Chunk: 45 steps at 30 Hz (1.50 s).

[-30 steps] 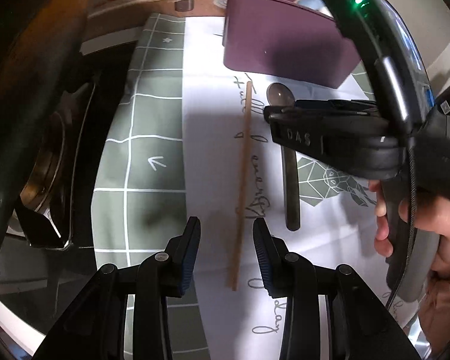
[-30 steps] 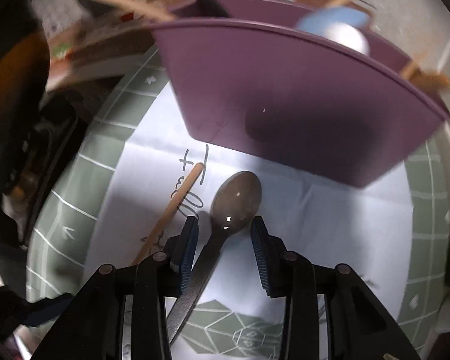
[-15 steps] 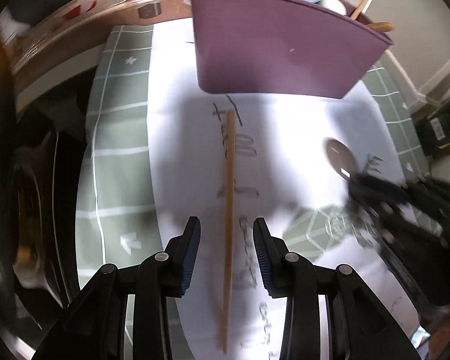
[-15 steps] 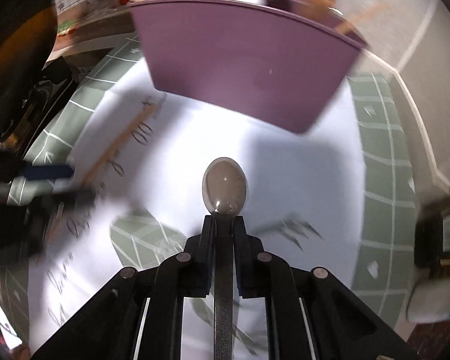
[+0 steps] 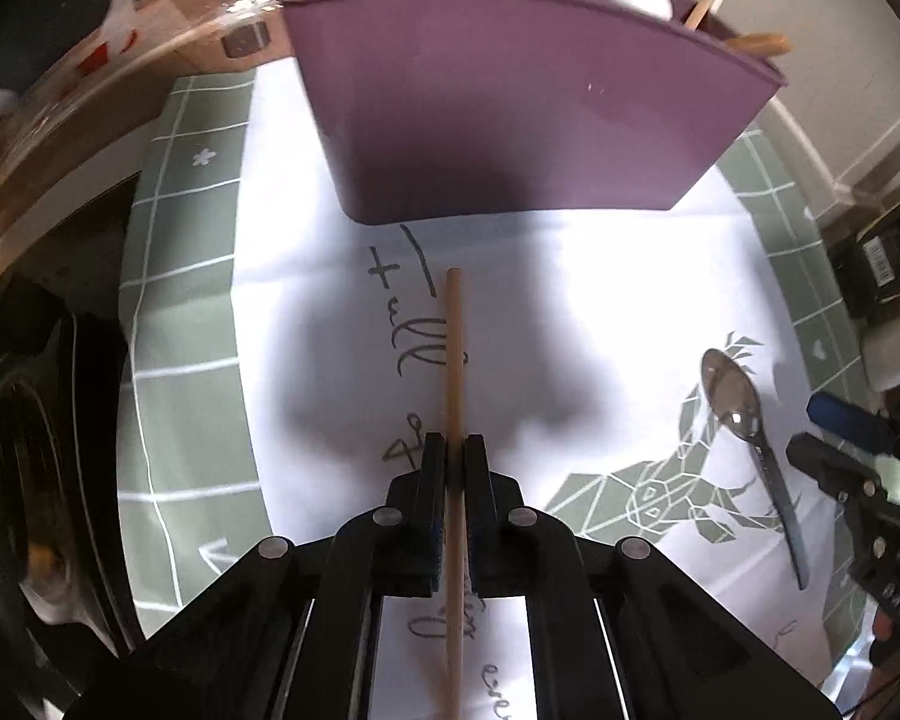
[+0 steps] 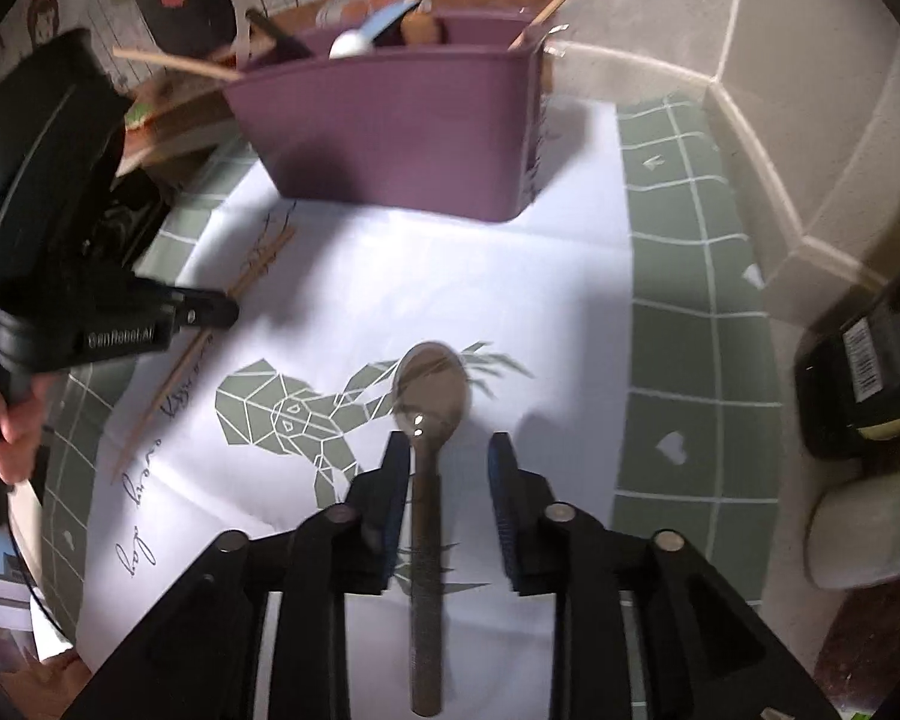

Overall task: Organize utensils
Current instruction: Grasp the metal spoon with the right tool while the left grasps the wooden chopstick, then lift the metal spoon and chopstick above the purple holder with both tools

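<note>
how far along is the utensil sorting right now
Done: the purple caddy already holds several utensils. In hand: the left gripper is shut on the wooden chopstick. Left: the metal spoon lies on the cloth between the open right gripper's fingers.

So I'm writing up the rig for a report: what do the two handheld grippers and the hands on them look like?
Both grippers, left and right, are black plastic with linkage arms, silver pivot pins and blue pads inside the fingers. The left body carries white lettering, too blurred to read surely, and a thin black cable. A bare hand grips its handle; no sleeve shows.
</note>
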Each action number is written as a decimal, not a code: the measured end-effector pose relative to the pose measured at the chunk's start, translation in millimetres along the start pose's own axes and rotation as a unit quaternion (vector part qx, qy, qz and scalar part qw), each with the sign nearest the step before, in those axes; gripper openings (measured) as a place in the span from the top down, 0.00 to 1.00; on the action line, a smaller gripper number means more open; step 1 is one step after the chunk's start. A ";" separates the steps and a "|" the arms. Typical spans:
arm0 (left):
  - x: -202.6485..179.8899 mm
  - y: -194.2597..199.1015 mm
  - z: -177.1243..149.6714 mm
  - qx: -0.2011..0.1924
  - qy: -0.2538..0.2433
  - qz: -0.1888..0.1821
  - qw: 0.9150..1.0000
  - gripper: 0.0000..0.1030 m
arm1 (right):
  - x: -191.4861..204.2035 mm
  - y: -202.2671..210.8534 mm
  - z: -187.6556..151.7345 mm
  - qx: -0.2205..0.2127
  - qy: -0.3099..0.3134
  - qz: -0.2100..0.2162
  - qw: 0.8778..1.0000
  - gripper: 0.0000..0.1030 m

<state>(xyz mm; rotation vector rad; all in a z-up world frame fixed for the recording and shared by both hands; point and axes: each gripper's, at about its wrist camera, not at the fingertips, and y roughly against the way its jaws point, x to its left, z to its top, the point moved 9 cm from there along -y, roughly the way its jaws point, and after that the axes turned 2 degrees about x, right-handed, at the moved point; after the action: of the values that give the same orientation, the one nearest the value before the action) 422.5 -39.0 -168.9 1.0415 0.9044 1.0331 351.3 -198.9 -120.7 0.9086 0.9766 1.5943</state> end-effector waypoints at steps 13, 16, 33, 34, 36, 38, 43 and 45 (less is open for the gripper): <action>7.5 92.2 -34.8 -0.141 0.053 -0.058 0.987 0.94 | 31.3 -36.4 15.6 0.037 0.033 -0.034 0.998 0.71; 9.2 102.9 -41.8 -0.161 0.045 -0.045 0.985 0.95 | 31.3 -46.8 16.7 0.055 0.019 -0.041 0.997 0.71; 2.9 137.5 -56.2 -0.217 0.065 -0.086 0.970 0.94 | 41.4 42.7 11.9 -0.084 0.007 -0.030 0.996 0.72; -0.7 142.9 -53.6 -0.224 0.063 -0.090 0.968 0.94 | 41.9 52.0 11.5 -0.095 0.007 -0.028 0.995 0.72; -8.4 152.8 -48.4 -0.237 0.053 -0.094 0.966 0.94 | 45.4 71.4 11.6 -0.114 0.007 -0.023 0.993 0.72; -15.7 161.2 -42.5 -0.246 0.044 -0.097 0.963 0.94 | 43.5 85.4 12.8 -0.128 0.004 -0.022 0.992 0.72; -27.7 172.8 -24.6 -0.259 0.032 -0.099 0.960 0.94 | 41.2 112.2 26.3 -0.156 0.001 -0.020 0.988 0.72; -29.3 178.9 -15.0 -0.268 0.032 -0.099 0.958 0.94 | 41.0 123.4 36.1 -0.171 0.000 -0.019 0.985 0.72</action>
<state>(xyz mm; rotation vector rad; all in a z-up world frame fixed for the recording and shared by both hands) 360.0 -34.0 1.8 0.4557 0.7046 1.0652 330.8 -172.9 10.1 0.6476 0.6869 1.6644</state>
